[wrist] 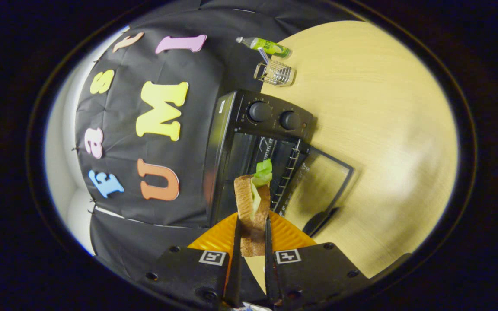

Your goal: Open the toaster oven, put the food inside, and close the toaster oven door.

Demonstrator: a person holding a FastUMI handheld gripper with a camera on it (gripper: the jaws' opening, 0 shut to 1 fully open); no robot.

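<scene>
A: Holding a sandwich (252, 203) — the gripper (252, 233) has its jaws closed narrow on it, one finger pressing each bread face, low down near the crust end.

B: Where does it sit against the oven?

A: Lifted above an orange plate (214, 237), just short of the toaster oven (257, 142). Door (318, 185) is down flat on the bench (383, 129); the rack shows inside.

B: How will it handle?

A: Light and soft, I'd judge. Toast is stiff enough to take a pinch, but crumbly. Lettuce (264, 172) sticks out the top, loose, likely to slip. Hold across both slices, gently, so the layers stay together.

B: Anything else about?

A: Green bottle (266, 46) and small wire basket (275, 72) beyond the oven, well apart.
</scene>
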